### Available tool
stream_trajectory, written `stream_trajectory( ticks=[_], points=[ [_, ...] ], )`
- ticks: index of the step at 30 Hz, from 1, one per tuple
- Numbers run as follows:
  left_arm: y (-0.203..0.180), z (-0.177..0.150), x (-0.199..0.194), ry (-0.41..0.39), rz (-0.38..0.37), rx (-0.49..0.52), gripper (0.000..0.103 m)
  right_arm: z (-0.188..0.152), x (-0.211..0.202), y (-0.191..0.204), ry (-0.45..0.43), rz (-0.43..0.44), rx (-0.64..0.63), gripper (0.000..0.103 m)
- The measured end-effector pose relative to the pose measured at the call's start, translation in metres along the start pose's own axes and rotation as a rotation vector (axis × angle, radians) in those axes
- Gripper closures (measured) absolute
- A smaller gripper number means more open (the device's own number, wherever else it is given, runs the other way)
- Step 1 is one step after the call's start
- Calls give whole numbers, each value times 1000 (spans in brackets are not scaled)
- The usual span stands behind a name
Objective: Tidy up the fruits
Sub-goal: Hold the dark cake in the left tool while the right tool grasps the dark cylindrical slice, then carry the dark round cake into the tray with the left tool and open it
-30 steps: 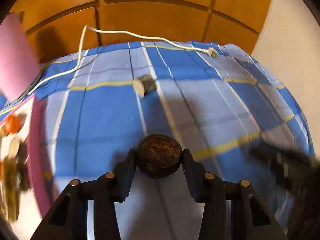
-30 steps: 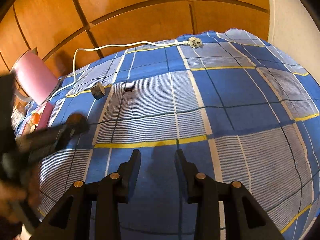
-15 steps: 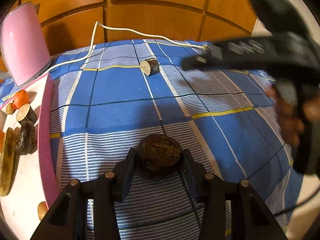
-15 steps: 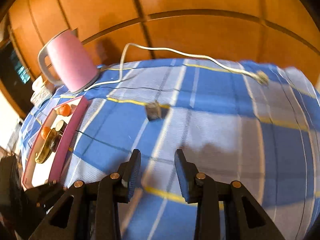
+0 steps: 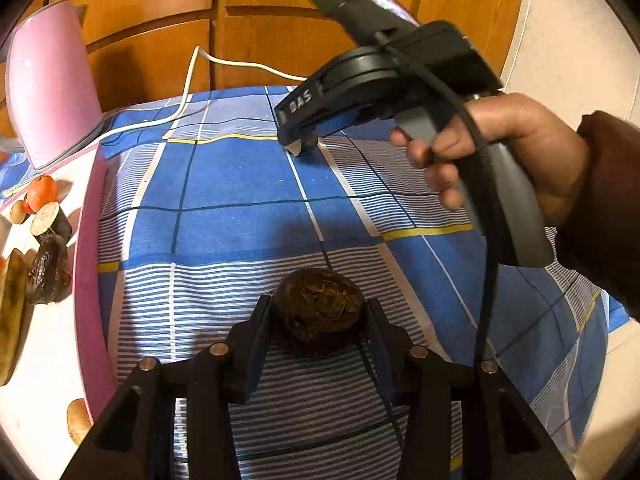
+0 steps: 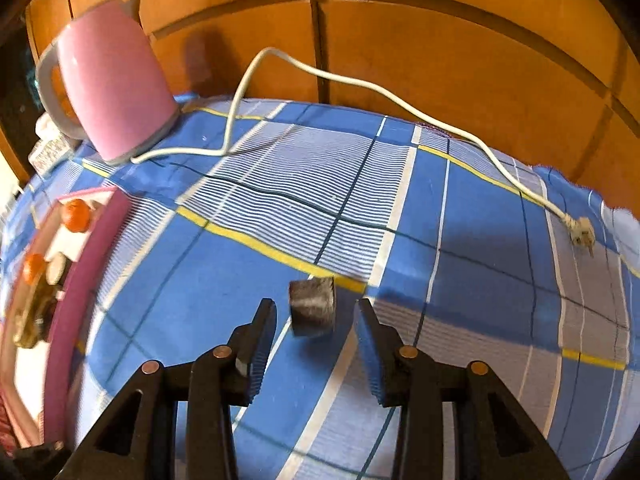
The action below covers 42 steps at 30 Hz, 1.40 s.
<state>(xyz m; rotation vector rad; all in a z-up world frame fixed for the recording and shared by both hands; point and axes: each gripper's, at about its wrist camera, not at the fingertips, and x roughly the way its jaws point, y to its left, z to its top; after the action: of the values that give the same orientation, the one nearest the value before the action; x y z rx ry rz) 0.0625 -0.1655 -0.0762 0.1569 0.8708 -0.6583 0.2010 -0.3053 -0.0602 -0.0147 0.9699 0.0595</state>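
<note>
My left gripper [image 5: 318, 314] is shut on a round dark brown fruit [image 5: 318, 314], held just above the checked cloth. My right gripper [image 6: 316, 316] is open, its jaws on either side of a short dark cylindrical fruit piece [image 6: 312, 306] lying on the cloth. In the left wrist view the right gripper [image 5: 300, 142] hangs over that piece [image 5: 304, 147], which is mostly hidden. A pink-rimmed white tray [image 5: 90, 264] at the left holds an orange fruit [image 5: 42, 192], a cut dark piece [image 5: 52, 220], a dark fruit [image 5: 48, 268] and others.
A pink kettle [image 6: 112, 96] stands at the back left, its white cord [image 6: 360, 84] running across the cloth to a plug [image 6: 582, 236]. A wooden panel wall [image 6: 400, 32] is behind. The tray [image 6: 72, 280] lies at the left edge.
My right gripper has swung left and down to the dark fruit piece and opened wider around it. My left gripper has held its fruit almost still over the cloth beside the tray.
</note>
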Motion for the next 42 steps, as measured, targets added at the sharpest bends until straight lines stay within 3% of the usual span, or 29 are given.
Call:
stream_trajectory(
  ticks=[1, 3, 9, 15, 20, 22, 27, 31, 35, 42],
  points=[
    [0, 0, 0, -1, 0, -1, 57, 0, 3, 1, 7, 5, -10, 63],
    [0, 0, 0, -4, 2, 2, 57, -1, 4, 4, 6, -13, -30, 79],
    [0, 0, -1, -3, 8, -2, 57, -23, -33, -10, -49, 11, 54, 79],
    [1, 3, 1, 11, 14, -2, 57, -77, -76, -19, -59, 4, 117, 79],
    [-2, 8, 2, 30, 23, 22, 57, -120, -80, -26, -6, -28, 171, 79],
    [1, 12, -1, 41, 4, -8, 57, -127, -80, -28, -22, -22, 196, 79],
    [6, 21, -38, -25, -51, -64, 57, -130, -79, -29, -44, -30, 238, 79],
    [25, 24, -77, -82, -52, -123, 57, -133, -79, -25, -63, -48, 232, 79],
    [65, 16, -109, -113, -3, -234, 57, -135, -79, -26, -74, -42, 231, 79],
    [134, -25, -150, -119, 202, -398, 57, -141, -75, -23, -62, -65, 232, 80]
  ],
)
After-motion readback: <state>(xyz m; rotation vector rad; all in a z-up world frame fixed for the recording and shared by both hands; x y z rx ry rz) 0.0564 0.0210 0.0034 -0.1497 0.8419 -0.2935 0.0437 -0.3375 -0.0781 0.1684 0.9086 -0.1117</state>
